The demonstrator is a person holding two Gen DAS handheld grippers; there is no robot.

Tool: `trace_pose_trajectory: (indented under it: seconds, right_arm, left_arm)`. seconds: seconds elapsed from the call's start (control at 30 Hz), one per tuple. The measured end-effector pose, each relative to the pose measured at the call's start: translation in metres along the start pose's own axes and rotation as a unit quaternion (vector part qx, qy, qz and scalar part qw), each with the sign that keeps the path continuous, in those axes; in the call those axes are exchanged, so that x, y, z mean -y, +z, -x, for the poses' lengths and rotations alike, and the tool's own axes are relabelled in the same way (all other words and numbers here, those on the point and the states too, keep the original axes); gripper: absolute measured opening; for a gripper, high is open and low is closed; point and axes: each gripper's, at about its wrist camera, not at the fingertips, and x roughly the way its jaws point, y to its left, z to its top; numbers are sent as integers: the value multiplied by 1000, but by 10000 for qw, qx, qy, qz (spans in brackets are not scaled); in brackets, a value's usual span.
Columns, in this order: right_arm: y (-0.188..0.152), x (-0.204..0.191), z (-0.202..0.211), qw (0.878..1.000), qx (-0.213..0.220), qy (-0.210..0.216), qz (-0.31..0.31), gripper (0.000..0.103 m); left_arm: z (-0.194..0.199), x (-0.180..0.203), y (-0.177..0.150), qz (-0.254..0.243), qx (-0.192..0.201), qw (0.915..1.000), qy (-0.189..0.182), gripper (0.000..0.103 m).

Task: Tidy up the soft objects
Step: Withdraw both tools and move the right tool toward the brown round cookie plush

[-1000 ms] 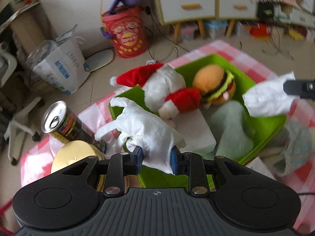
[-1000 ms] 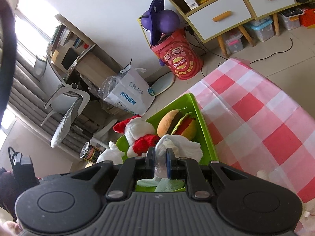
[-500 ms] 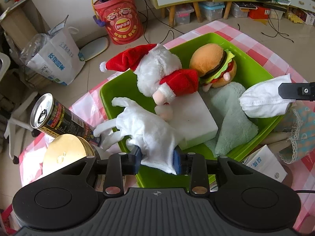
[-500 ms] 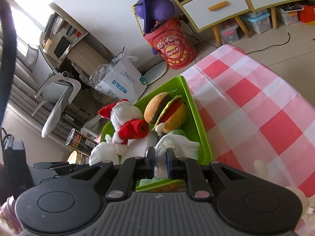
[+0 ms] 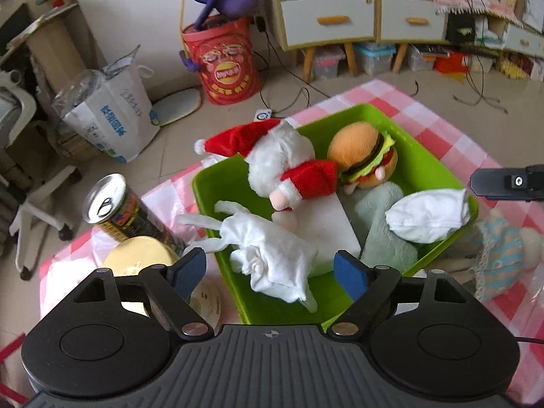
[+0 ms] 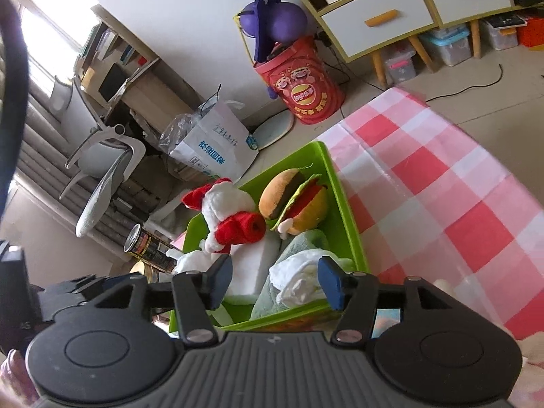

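Note:
A green tray (image 5: pixel 425 156) on the checked cloth holds a Santa plush (image 5: pixel 282 166), a burger plush (image 5: pixel 363 156), a white foam block (image 5: pixel 323 227), a mint towel (image 5: pixel 384 234) and two white gloves. My left gripper (image 5: pixel 270 272) is open, with one white glove (image 5: pixel 272 251) lying loose in the tray's near corner between the jaws. My right gripper (image 6: pixel 275 280) is open above the other white glove (image 6: pixel 306 280), which rests on the towel (image 6: pixel 272 292) by the tray's rim (image 6: pixel 343 200). That glove also shows in the left wrist view (image 5: pixel 428 214).
A drink can (image 5: pixel 125 210) and a gold lid (image 5: pixel 139 261) stand left of the tray. A doll in a blue dress (image 5: pixel 499 255) lies right of it. The red checked cloth (image 6: pixel 442 190) stretches to the right. A red bucket (image 5: pixel 227 61) and a paper bag (image 5: pixel 112 115) stand on the floor.
Both grippers have opened. Each let go of its white glove, and both gloves now lie in the green tray.

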Motion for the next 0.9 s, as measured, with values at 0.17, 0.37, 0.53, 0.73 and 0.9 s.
trace_pose_trajectory:
  seconds: [0.17,0.37,0.53,0.73,0.9]
  right_arm:
    - [4,3,21,9999,29,-159,-58,36]
    - [3,-5,52,9994,31,-315,155,41]
    - [-7,-11,71,9986,-23,-396,344,46]
    - [-28,-14,85,9971,-153,-460,589,50]
    - [-46,-17,91,9952,-278,-461,819,53]
  left_arm:
    - [27,-9,-10,283,197,9994,17,84]
    - [60,-16,-33,727,433,9964,49,90]
    - [86,-23,-59,1195,669,9906,37,97]
    - [101,-21,-95,1597,764,9842,50,98]
    - [107,-10,-127,1854,814,9793,7,98]
